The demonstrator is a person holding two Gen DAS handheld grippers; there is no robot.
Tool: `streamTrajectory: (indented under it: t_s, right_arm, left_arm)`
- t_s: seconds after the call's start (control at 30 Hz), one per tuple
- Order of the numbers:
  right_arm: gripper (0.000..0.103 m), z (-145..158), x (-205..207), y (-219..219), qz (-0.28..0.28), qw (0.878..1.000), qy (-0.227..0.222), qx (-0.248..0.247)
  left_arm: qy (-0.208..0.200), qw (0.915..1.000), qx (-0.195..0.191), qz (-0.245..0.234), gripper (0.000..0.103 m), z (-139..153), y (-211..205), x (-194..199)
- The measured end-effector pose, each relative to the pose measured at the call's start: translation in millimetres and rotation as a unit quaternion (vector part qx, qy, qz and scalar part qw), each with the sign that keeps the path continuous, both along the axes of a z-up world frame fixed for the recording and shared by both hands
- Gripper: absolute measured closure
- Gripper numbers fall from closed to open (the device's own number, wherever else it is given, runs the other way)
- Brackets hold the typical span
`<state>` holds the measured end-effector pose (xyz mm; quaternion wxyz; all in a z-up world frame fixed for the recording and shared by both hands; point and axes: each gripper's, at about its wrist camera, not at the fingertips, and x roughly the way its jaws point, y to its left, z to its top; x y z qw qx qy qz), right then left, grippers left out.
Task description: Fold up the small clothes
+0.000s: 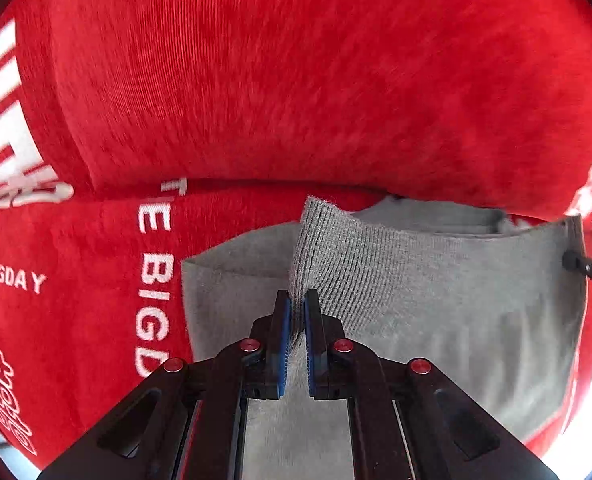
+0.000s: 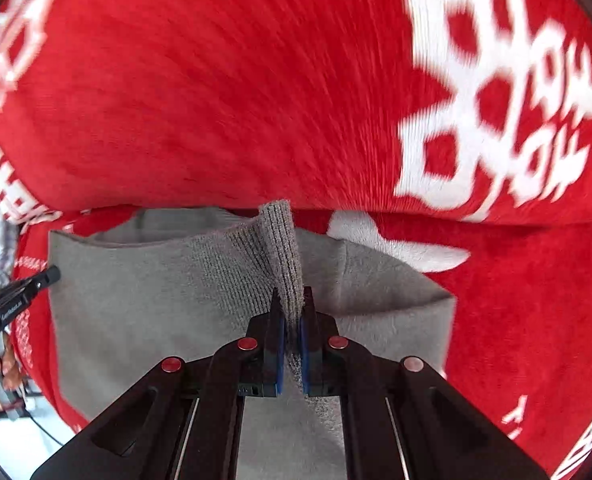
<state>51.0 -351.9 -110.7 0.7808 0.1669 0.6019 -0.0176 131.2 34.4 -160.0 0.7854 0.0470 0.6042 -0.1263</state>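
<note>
We observe a grey garment (image 1: 436, 300) lying on a red plush blanket (image 1: 255, 80) printed with white lettering, with its ribbed band raised off the surface at two places. In the left wrist view, the left gripper (image 1: 298, 300) has its two blue-padded fingers (image 1: 283, 332) drawn close together, pinching a fold of the ribbed band between them; the fabric rises from the gap as an upright ridge and continues beyond the fingertips, while the rest of the garment spreads to the right and below. At the right edge of that view we note the right gripper's tip meeting the garment's far corner. In the right wrist view, the right gripper (image 2: 291, 300) likewise has its fingers (image 2: 280, 344) nearly together, nipping a ribbed fold of the garment (image 2: 135, 312) that stands up past the fingertips. The garment's body lies left of and beneath these fingers, with a smaller portion to the right. The blanket (image 2: 215, 80) fills the upper half of both views and is motion-blurred.
</note>
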Motion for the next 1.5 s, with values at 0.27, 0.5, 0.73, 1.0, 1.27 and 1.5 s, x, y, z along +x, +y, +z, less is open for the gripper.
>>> streamTrajectory:
  t_s: [0.27,0.5,0.73,1.0,1.27,1.5]
  right_arm:
    - [0.096,-43,2,-17,-0.067,0.997,0.023,0.032]
    - [0.060,-19,-17,-47,-0.150,0.988,0.026,0.008]
    - [0.062,14,-76,4,-0.055,0.998,0.023,0.035]
    - [0.057,3,-179,49,-0.057,0.984,0.086,0.149]
    - [0.051,-36,-250,2,-0.288,0.918,0.082,0.260]
    - [0.096,-22,-220,-18,-0.276,0.935,0.066,0.214]
  left_arm:
    - [0.014,0.9988,0.038,0.026,0.075,-39,3,12]
    - [0.010,0.9931,0.059,0.102,0.024,-16,53,10]
    - [0.036,0.9954,0.054,0.070,0.024,6,69,-50]
    - [0.134,0.9834,0.018,0.121,0.024,-25,95,-118]
    - [0.178,0.9660,-0.031,0.185,0.025,-45,117,-138]
    - [0.148,0.9765,-0.035,0.152,0.093,-32,110,-142]
